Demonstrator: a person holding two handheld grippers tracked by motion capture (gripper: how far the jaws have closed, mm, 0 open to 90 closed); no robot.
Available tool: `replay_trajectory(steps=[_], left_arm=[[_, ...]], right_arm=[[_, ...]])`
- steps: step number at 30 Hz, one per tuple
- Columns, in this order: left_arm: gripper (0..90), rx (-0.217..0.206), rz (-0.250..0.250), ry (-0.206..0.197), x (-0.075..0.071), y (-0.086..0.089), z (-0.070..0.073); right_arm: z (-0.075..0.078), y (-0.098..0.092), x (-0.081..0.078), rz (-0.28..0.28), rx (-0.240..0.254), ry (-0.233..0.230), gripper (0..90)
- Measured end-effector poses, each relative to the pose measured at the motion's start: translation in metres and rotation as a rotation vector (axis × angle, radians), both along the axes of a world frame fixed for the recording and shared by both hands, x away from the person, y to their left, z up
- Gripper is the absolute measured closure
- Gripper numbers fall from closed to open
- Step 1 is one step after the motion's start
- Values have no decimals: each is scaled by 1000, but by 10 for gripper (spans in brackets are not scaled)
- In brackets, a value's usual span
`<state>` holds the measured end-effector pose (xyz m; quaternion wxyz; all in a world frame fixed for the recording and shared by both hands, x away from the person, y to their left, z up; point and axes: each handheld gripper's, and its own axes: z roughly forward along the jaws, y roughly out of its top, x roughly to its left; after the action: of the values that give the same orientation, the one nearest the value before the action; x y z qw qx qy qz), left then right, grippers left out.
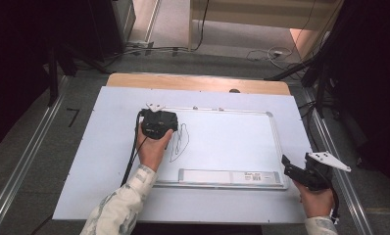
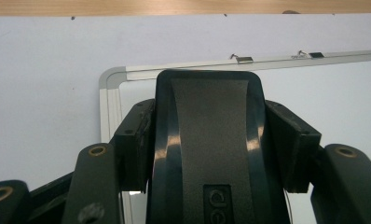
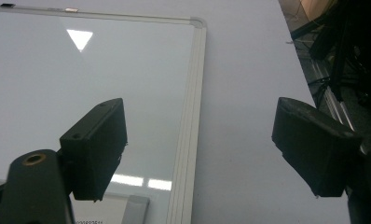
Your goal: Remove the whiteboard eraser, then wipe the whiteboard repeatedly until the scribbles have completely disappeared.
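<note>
We hold the black eraser clamped in the left claw over the whiteboard's left part, beside scribbles. Our right claw gapes wide, empty.

This looks like a lab or recording studio. Metal rails run along the grey floor on both sides of the counter, cables trail across the far floor, and dark stand legs rise at the right and left.
</note>
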<state>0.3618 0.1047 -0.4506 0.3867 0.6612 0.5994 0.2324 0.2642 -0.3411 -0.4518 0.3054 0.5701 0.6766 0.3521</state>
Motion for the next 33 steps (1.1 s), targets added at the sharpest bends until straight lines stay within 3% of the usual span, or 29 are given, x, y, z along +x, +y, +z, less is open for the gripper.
replay_trajectory(steps=[33], left_arm=[[410, -18, 1, -1, -4, 0, -1]], right_arm=[[0, 0, 0, 3, -2, -2, 165]])
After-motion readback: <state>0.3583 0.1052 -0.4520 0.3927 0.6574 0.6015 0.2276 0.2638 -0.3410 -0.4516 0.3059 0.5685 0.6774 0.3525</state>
